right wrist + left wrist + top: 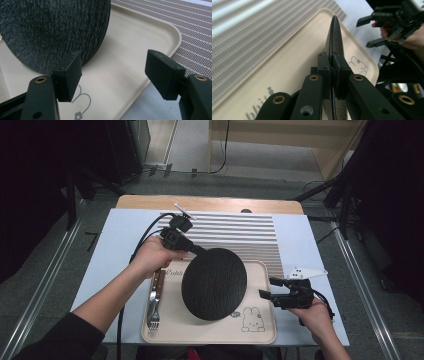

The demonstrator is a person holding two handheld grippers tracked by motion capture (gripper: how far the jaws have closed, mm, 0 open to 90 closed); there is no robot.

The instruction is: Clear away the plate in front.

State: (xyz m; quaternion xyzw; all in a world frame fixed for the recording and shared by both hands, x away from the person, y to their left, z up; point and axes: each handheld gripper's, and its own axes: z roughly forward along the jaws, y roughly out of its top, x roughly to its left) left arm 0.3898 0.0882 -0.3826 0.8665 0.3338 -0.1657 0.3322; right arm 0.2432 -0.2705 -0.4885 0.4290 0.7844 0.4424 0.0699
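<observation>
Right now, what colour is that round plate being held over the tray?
Black, with a fine speckled texture; the plate shows best in the high view.

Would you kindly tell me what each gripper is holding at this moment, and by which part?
The left gripper is clamped on the rim of the black round plate, which is tilted over the beige tray. The right gripper is open and holds nothing.

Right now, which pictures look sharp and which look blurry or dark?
High view: table evenly lit, room around it dark, black plate sharp. Left gripper view: the plate's rim crisp, striped mat washed pale near the top. Right gripper view: plate smeared, tray soft.
</observation>
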